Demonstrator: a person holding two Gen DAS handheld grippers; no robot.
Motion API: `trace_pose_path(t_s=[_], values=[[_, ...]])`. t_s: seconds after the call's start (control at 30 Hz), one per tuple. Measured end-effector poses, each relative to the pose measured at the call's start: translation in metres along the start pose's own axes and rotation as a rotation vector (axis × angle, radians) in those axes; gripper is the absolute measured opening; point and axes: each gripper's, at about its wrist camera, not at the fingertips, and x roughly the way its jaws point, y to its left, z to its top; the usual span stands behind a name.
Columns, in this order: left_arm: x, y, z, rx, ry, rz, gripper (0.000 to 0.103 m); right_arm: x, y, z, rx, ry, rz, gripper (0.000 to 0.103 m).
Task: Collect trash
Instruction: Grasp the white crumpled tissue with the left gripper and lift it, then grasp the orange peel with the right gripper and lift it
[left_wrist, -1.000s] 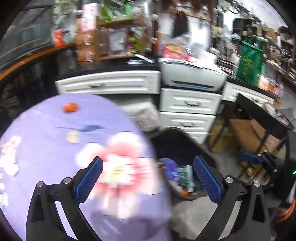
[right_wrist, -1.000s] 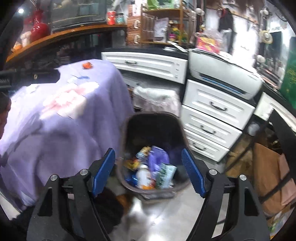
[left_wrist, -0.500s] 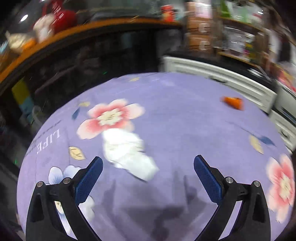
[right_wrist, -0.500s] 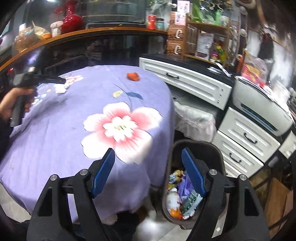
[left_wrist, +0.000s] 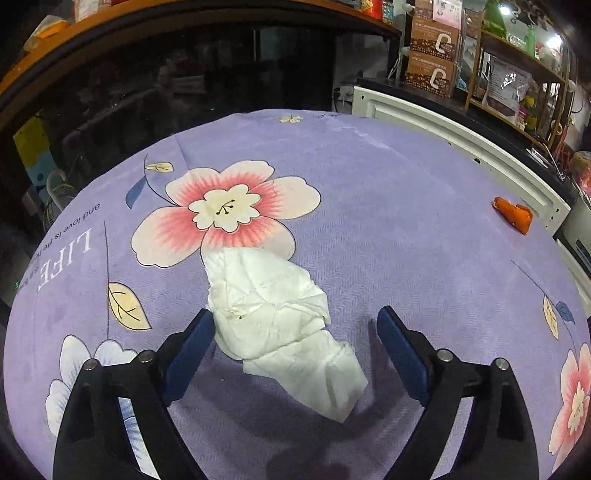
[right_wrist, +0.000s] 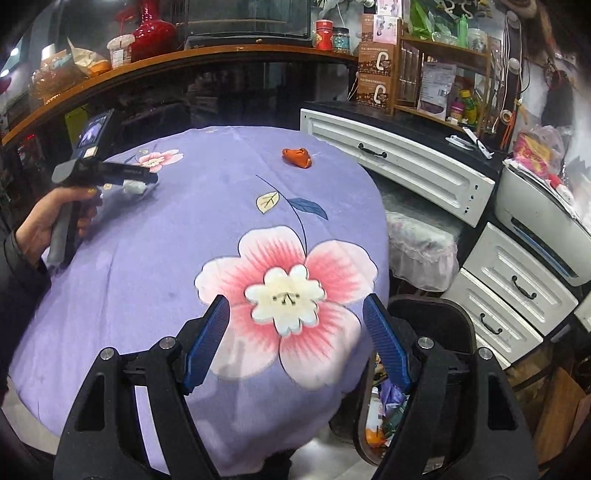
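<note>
A crumpled white tissue (left_wrist: 273, 314) lies on the purple flowered tablecloth (left_wrist: 406, 221). My left gripper (left_wrist: 295, 332) hangs low over it with its jaws closing; the tissue sits between them, close against the left pad and apart from the right one. In the right wrist view a hand holds that gripper (right_wrist: 142, 181) at the table's far left, over the tissue (right_wrist: 135, 187). A small orange scrap (left_wrist: 513, 218) (right_wrist: 296, 157) lies near the table's far edge. My right gripper (right_wrist: 295, 325) stands open and empty above the near pink flower.
A dark trash bin (right_wrist: 436, 314) with several wrappers and bottles inside stands on the floor by the table's right side. White drawers (right_wrist: 399, 162), a printer (right_wrist: 543, 218) and a lace-covered stool (right_wrist: 421, 236) crowd the right. A dark counter and shelves run behind the table.
The left wrist view swung from the bin onto the table and closed in on the tissue; its jaws have narrowed. The right wrist view rose from the bin to the tabletop.
</note>
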Motion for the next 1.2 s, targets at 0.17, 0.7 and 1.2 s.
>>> trace_pose_path(t_s=[0.17, 0.7, 1.2], values=[[0.003, 0.002, -0.003, -0.002, 0.008, 0.015, 0.064, 0.018, 0.003, 0.019, 0.005, 0.013, 0.010, 0.074], [-0.029, 0.024, 0.005, -0.109, -0.094, -0.096, 0.016, 0.111, 0.016, 0.109, -0.019, 0.106, 0.040, 0.074], [-0.071, -0.042, -0.004, 0.082, -0.167, -0.309, 0.015, 0.248, 0.008, 0.197, -0.055, 0.218, -0.037, 0.059]])
